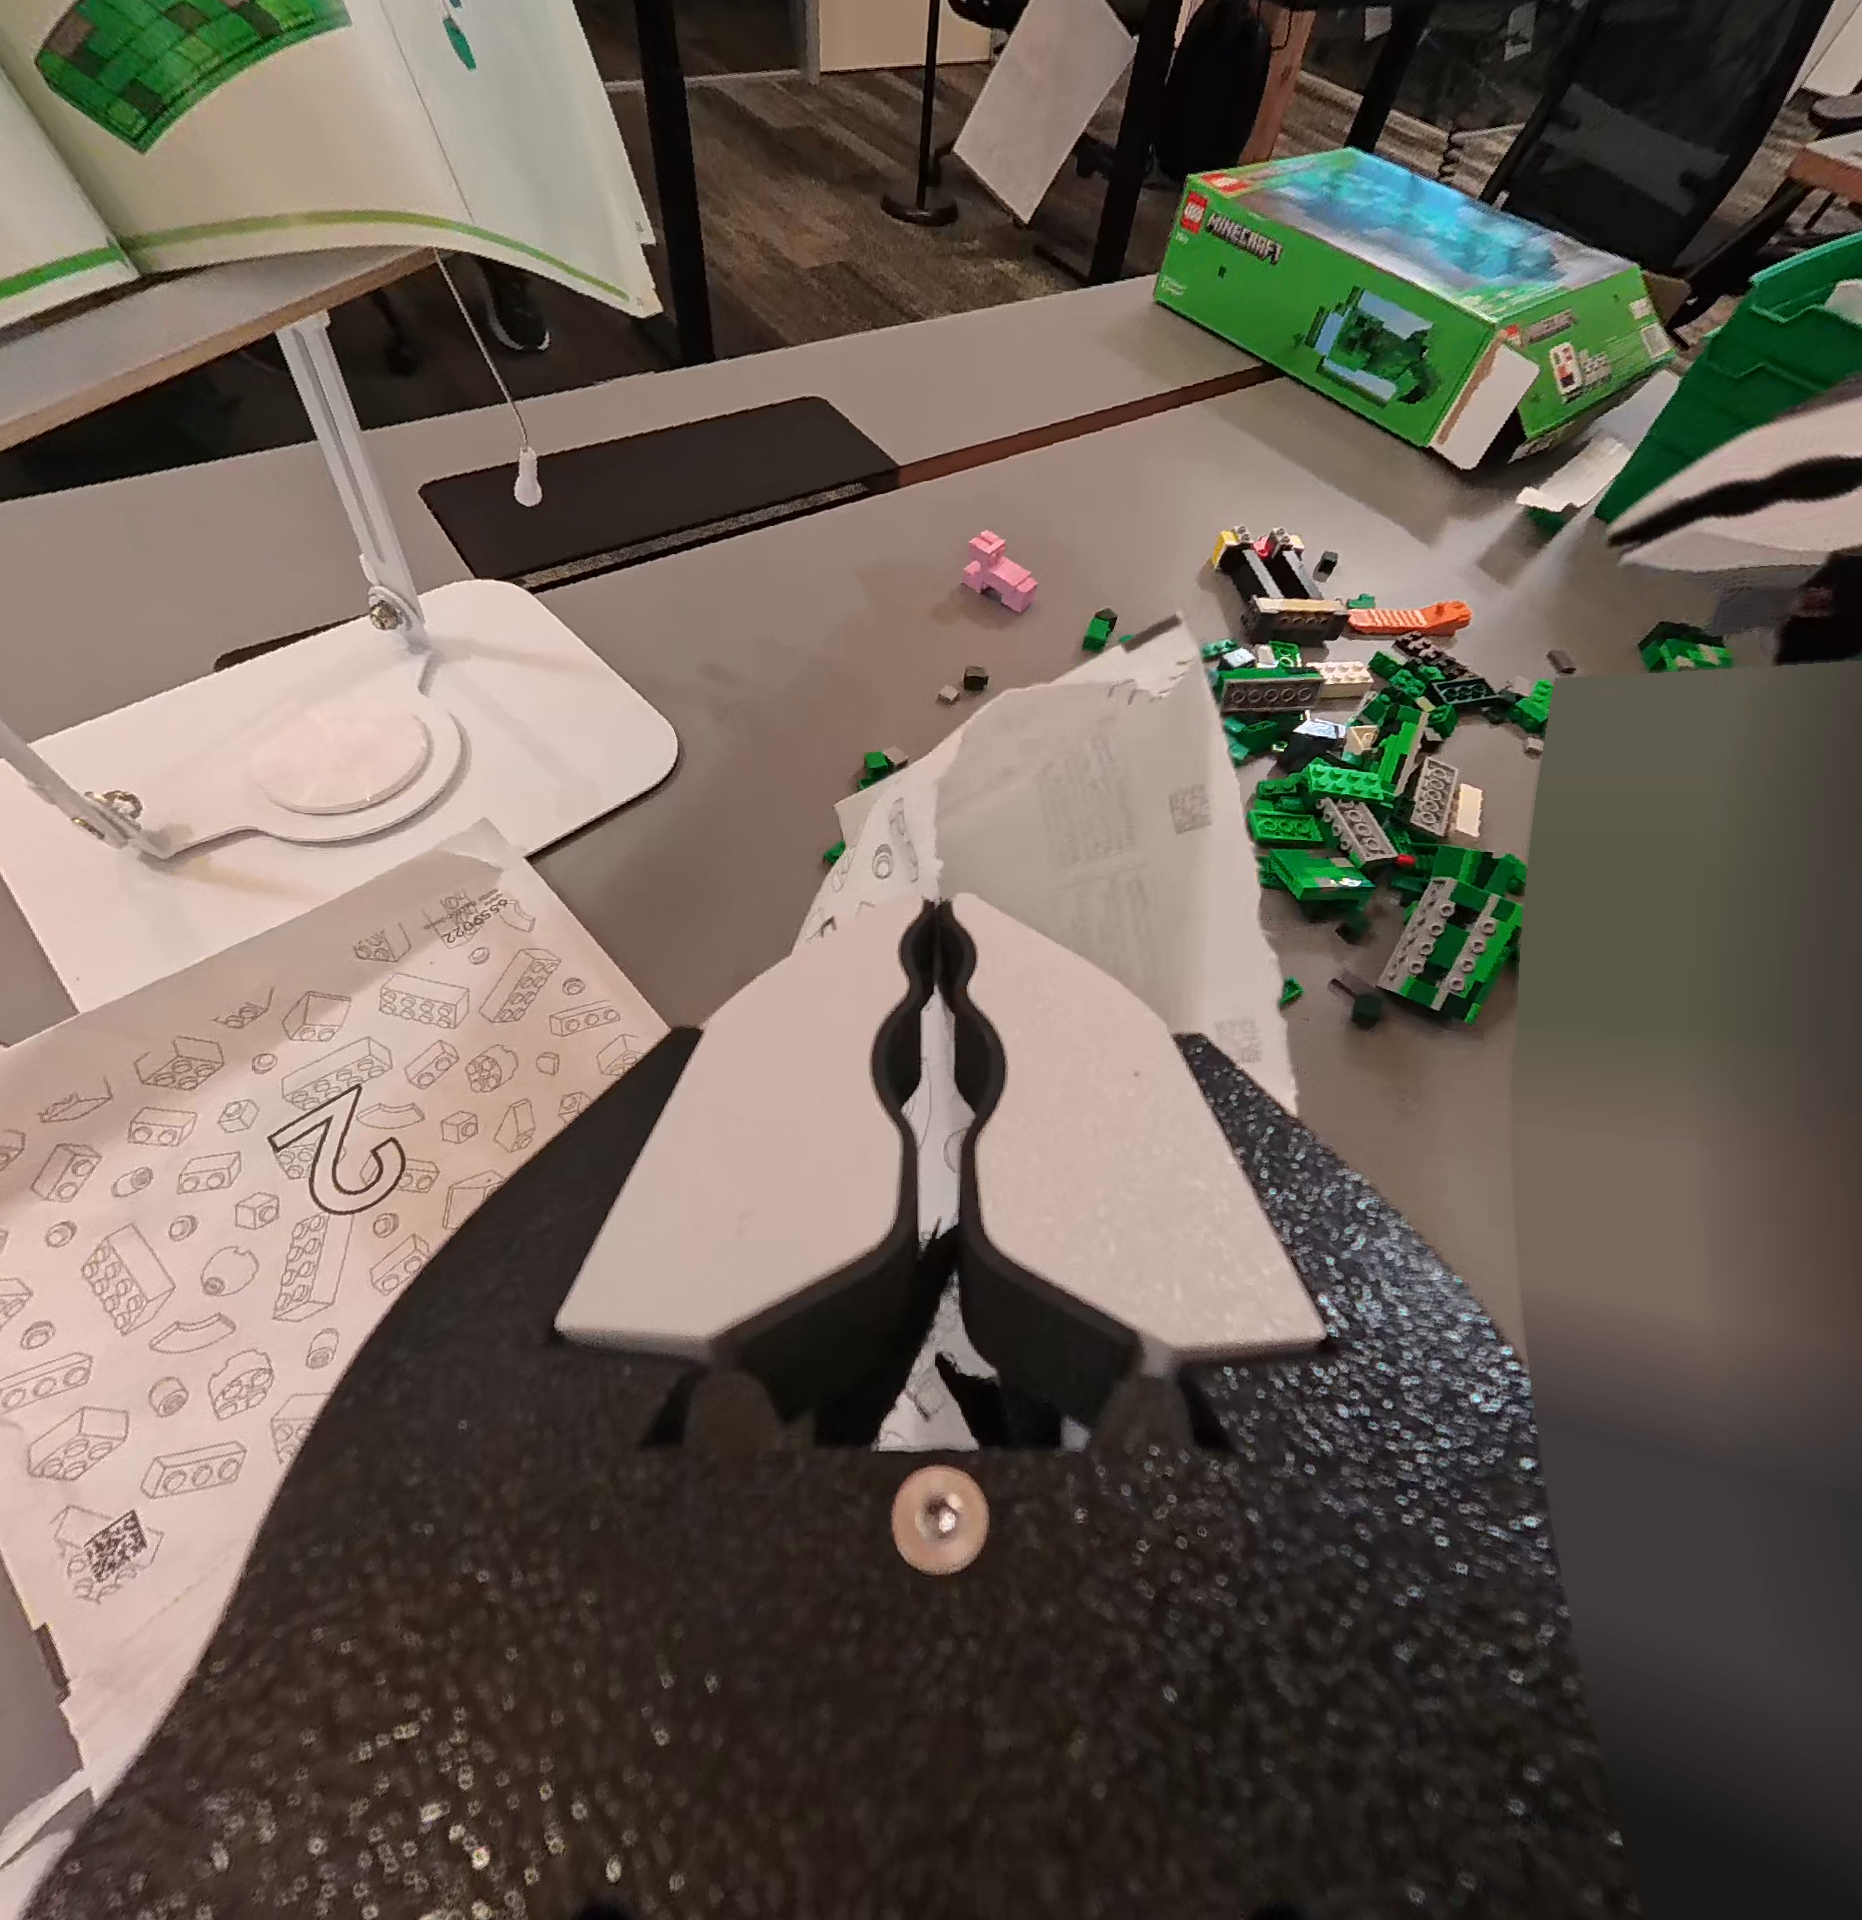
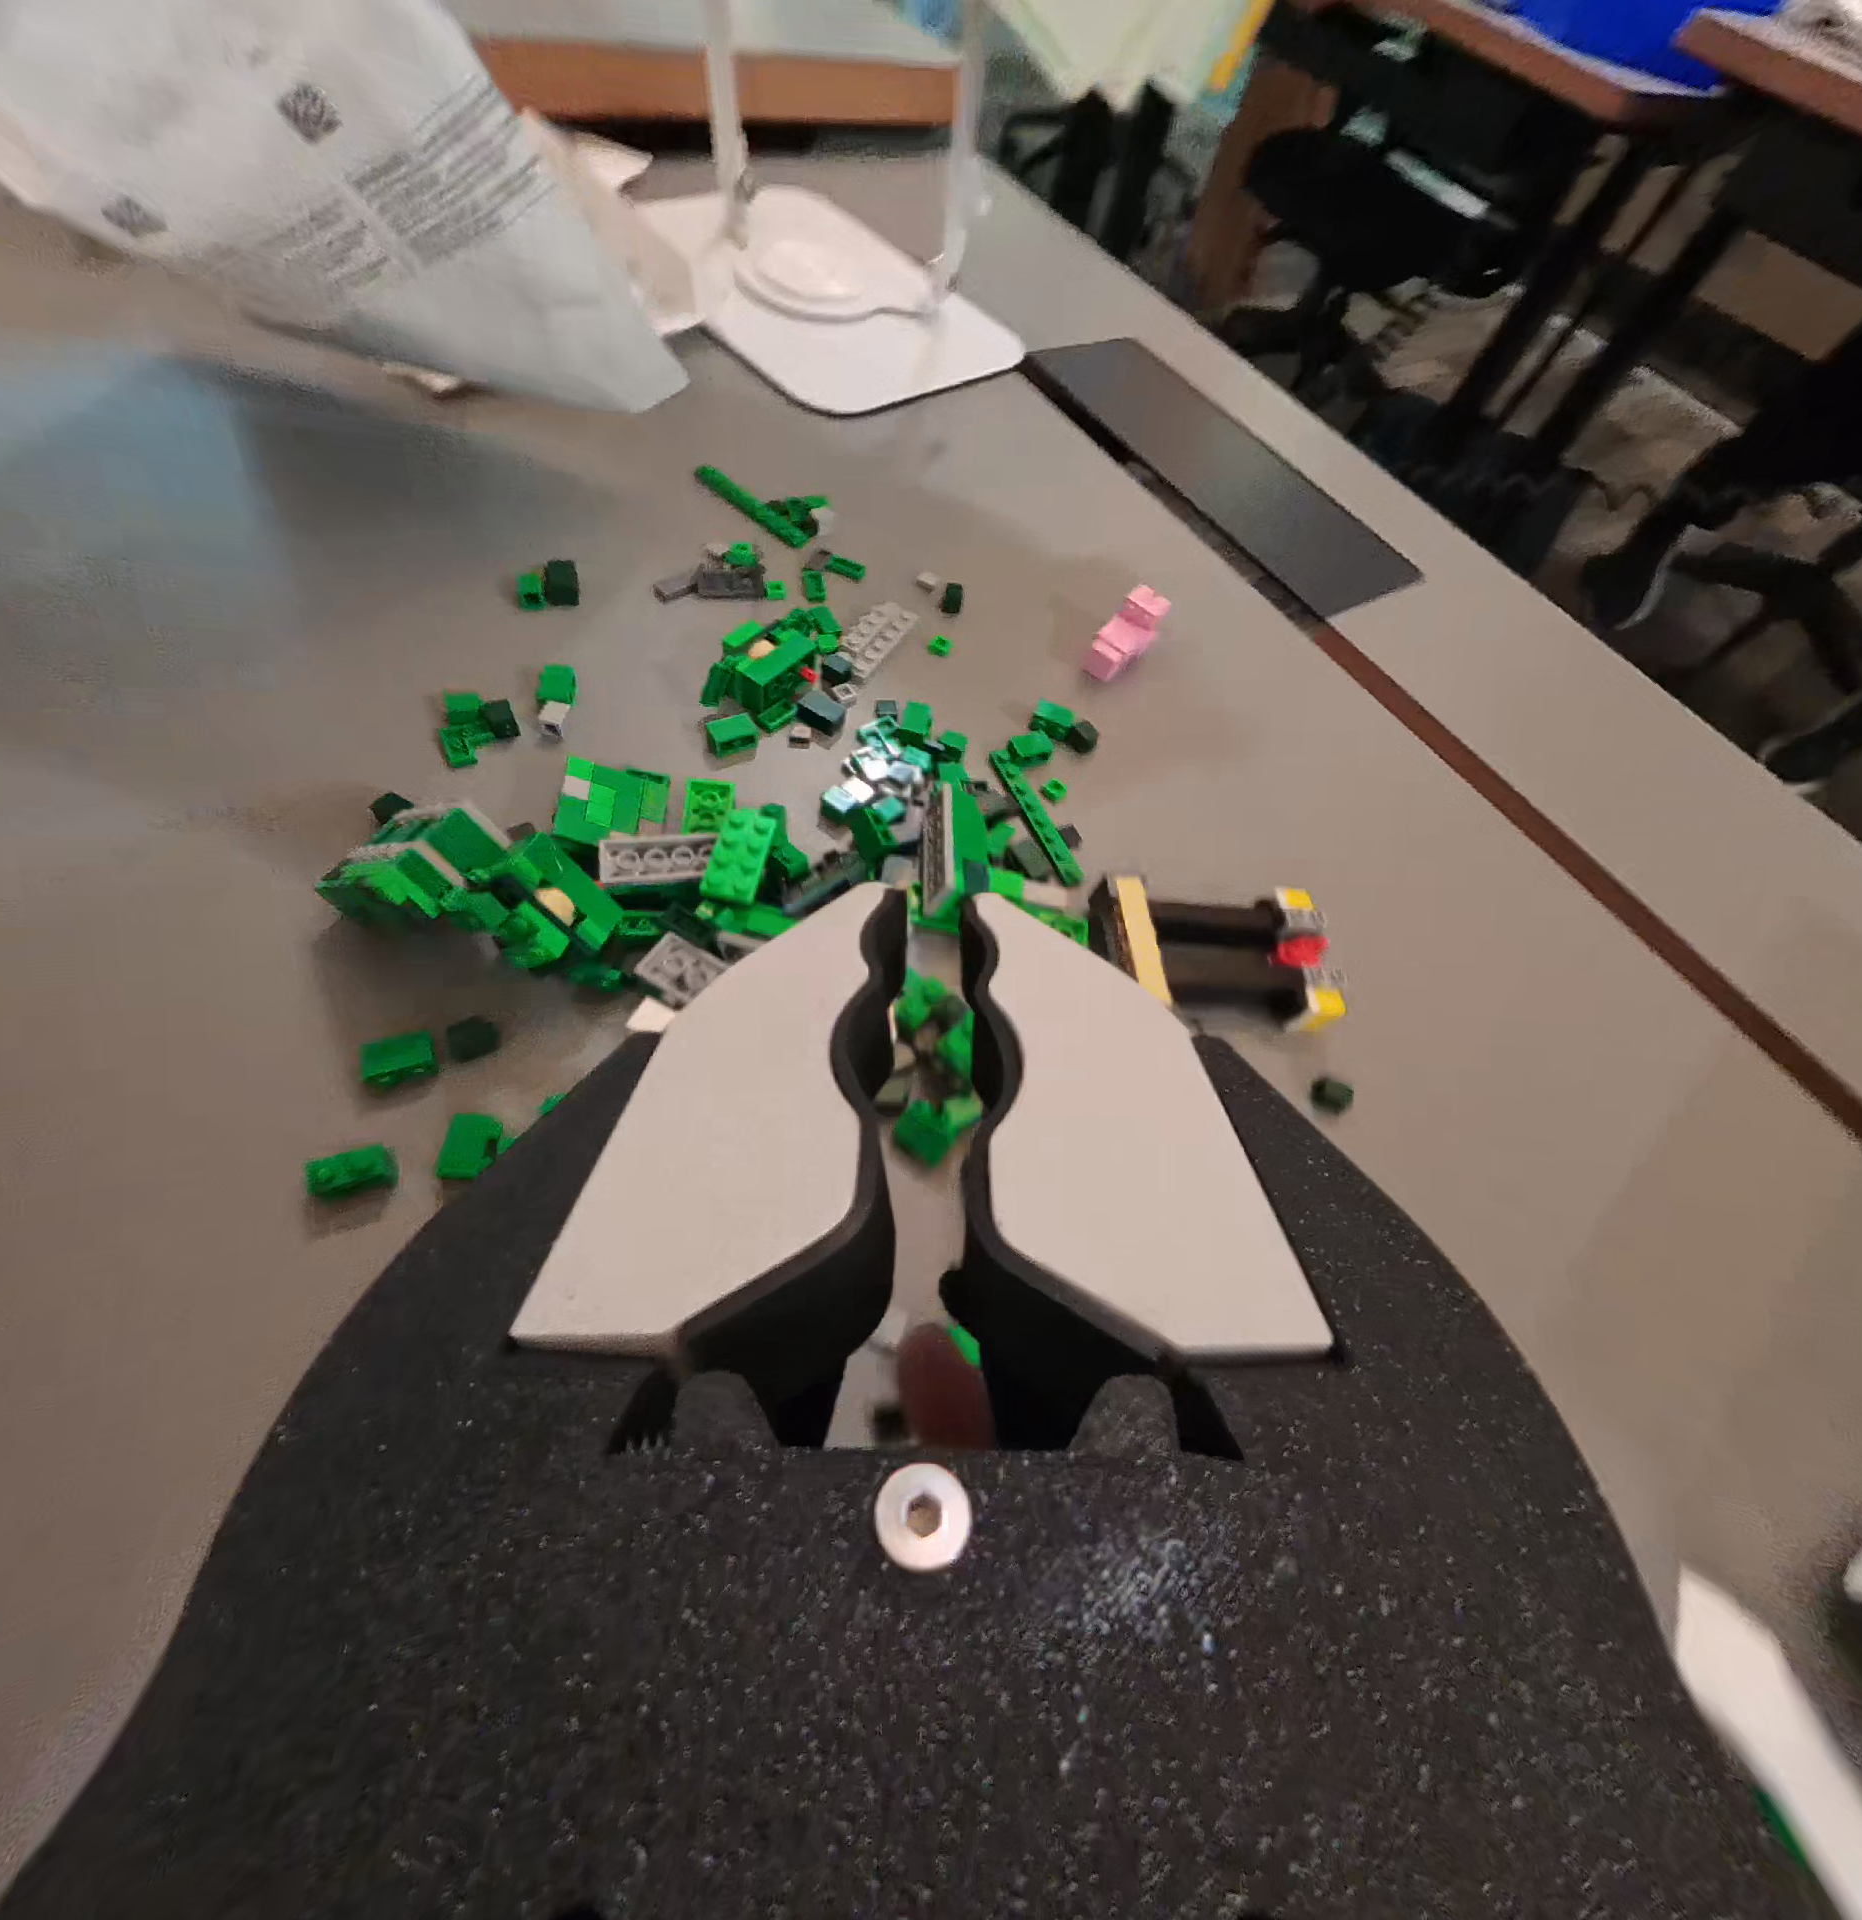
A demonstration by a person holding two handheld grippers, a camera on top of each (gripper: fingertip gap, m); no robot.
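White torn paper bag is pinched between the closed fingers of the left gripper above the grey bench, while the right gripper, fingers slightly parted and empty, hovers over the green brick pile.
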